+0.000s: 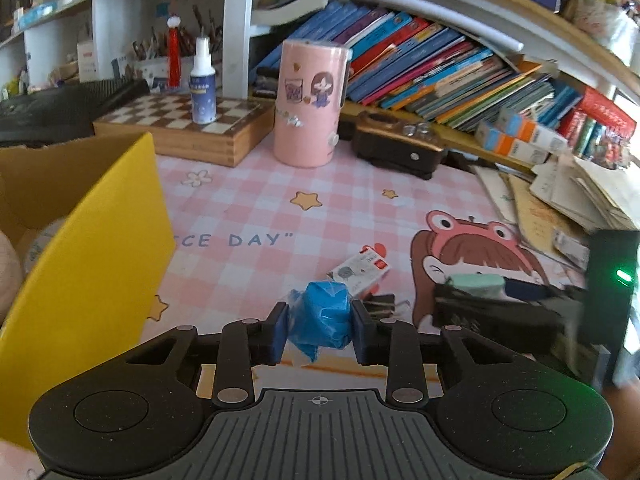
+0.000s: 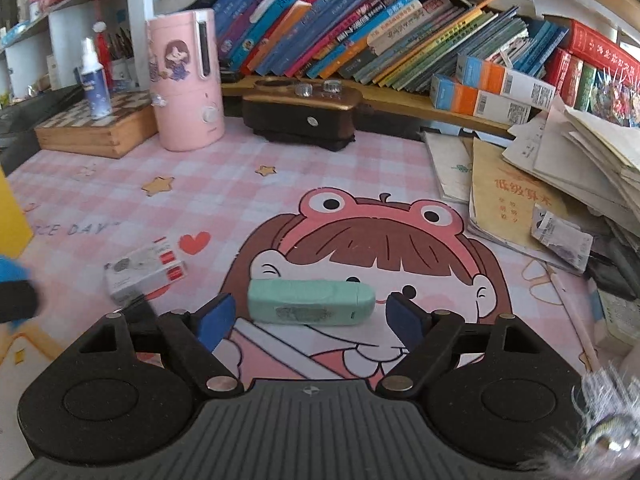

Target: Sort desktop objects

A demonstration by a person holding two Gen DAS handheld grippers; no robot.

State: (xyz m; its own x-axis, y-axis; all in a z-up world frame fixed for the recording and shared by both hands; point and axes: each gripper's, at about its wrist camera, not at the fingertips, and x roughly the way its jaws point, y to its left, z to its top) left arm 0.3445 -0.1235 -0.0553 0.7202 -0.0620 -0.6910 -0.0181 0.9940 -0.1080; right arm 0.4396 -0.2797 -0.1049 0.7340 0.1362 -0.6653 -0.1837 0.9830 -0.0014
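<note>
Mint-green case [image 2: 311, 302] lies on the desk mat [image 2: 280, 184] crosswise between the spread fingers of the right gripper [image 2: 310, 312], long axis spanning the gap; the left gripper [image 1: 319, 322] clamps a blue wrapped lump [image 1: 322, 314] beside the yellow box [image 1: 92, 260]

Black linkage arms, blue pads [image 1: 279, 330], ribbed grey housing

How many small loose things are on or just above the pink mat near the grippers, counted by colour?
Blue: 1, the wrapped lump held in the left gripper
Green: 1, the case between the open right gripper fingers
White and red: 1, the box
Black: 1, the clip
Total: 4
</note>
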